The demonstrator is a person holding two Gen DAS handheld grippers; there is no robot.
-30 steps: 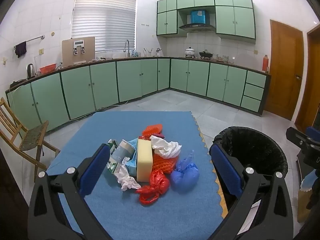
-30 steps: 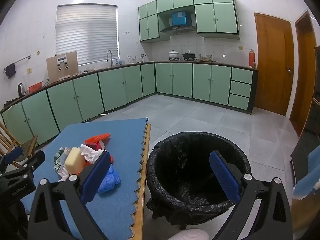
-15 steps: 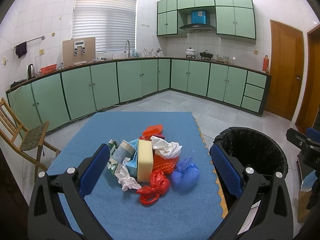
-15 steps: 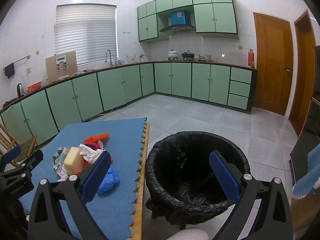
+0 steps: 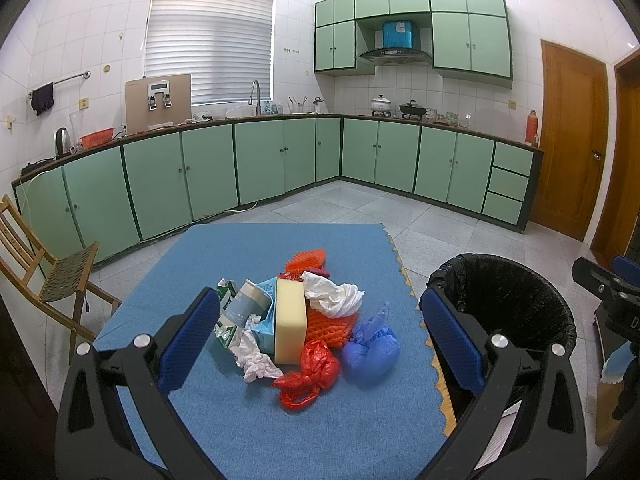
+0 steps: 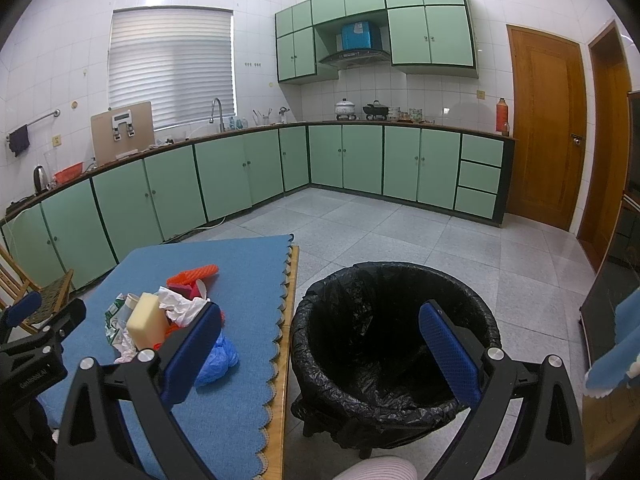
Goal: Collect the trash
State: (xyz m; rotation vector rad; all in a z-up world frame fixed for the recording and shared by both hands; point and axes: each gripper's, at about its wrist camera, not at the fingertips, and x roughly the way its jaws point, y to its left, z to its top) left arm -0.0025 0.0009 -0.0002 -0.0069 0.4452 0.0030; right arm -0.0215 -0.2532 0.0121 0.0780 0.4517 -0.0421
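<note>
A heap of trash lies on the blue table mat (image 5: 240,412): a yellow sponge (image 5: 290,322), white crumpled paper (image 5: 334,299), a red plastic bag (image 5: 310,372), a blue plastic bag (image 5: 372,350), orange foam netting (image 5: 308,261) and a paper cup (image 5: 245,307). A bin with a black liner (image 6: 394,332) stands on the floor right of the table. My left gripper (image 5: 320,336) is open and empty above the near side of the heap. My right gripper (image 6: 320,350) is open and empty above the bin's near rim. The heap also shows in the right wrist view (image 6: 148,318).
Green cabinets (image 5: 260,164) line the far walls under a countertop. A wooden folding chair (image 5: 44,276) stands left of the table. Wooden doors (image 6: 544,128) are at the right. Grey tiled floor (image 6: 400,232) lies beyond the table and bin.
Both grippers have barely moved; the views shift only slightly. Nothing was taken hold of or let go.
</note>
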